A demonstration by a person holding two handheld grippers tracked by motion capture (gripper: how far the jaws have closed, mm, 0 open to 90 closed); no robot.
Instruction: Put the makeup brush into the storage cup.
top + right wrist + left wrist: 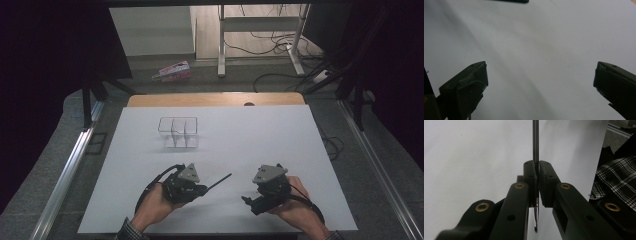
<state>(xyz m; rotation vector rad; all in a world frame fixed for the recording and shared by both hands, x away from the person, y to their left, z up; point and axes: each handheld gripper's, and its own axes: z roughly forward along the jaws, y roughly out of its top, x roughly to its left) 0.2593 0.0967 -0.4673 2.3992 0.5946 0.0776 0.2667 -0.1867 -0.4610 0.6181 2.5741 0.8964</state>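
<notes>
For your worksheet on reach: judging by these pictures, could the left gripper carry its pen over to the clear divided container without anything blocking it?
Probably yes. The left gripper is shut on the pen, and only bare white table lies between it and the clear container. The right gripper sits off to the side, out of that path.

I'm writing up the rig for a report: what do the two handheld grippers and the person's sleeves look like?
Both the left gripper and the right gripper are black, blocky units, each topped by a grey three-cornered plate with a black cable looping back. Their jaws are matte black bars with brass-coloured rivets. The sleeve cuffs are dark and light plaid.
</notes>
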